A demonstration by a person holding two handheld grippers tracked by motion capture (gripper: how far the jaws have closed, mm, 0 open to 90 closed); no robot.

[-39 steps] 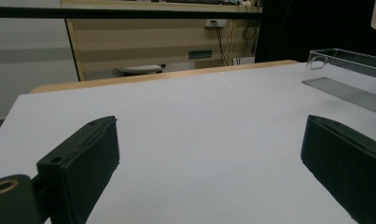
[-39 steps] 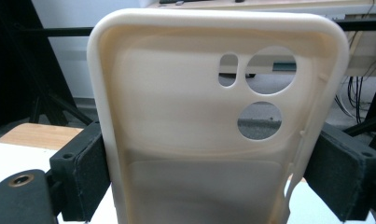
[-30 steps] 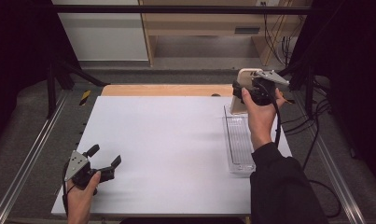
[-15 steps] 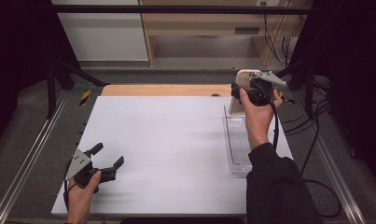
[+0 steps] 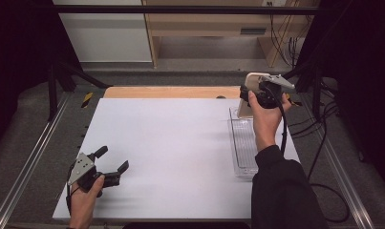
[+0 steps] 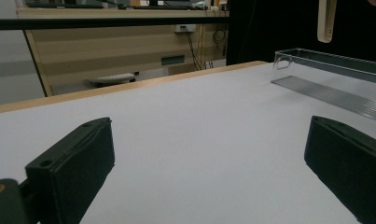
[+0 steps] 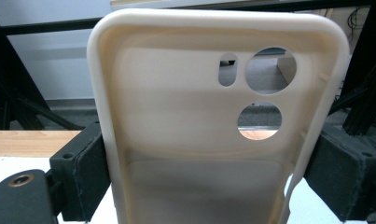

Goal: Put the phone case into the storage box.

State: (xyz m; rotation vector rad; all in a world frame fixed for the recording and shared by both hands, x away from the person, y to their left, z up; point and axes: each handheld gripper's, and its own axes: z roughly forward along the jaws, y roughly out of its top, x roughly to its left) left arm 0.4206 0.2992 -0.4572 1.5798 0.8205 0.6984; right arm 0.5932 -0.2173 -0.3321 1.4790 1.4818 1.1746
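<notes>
High view first: the right gripper (image 5: pixel 257 93) is up in the air at the far right corner of the white table (image 5: pixel 180 157). It holds a cream phone case (image 5: pixel 245 107). The case stands up tall, with its long side going up and down. In the right gripper view, the phone case (image 7: pixel 218 140) sits between the two black jaws. They press on its two long edges, so the gripper is clamped on the case. The camera holes of the case are near the top.

Just below the case is a clear tray (image 5: pixel 245 148). It is long and thin, and it lies flat on the table by the right edge. Its long side runs from near the person to far away. The bottom end of the case hangs over the far end of the tray. I cannot tell if the case touches the tray. If the case is to go in the tray, I think it must come down and tip over so it lies along the tray.

The right hand (image 5: pixel 266 119) is the one close to the tray. Its arm reaches forward with the wrist bent up.

The left gripper (image 5: pixel 106 169) is far from all this, low at the near left corner of the table. Its jaws are wide apart and hold nothing. In the left gripper view, the clear tray (image 6: pixel 330 60) is well off across the bare table.
</notes>
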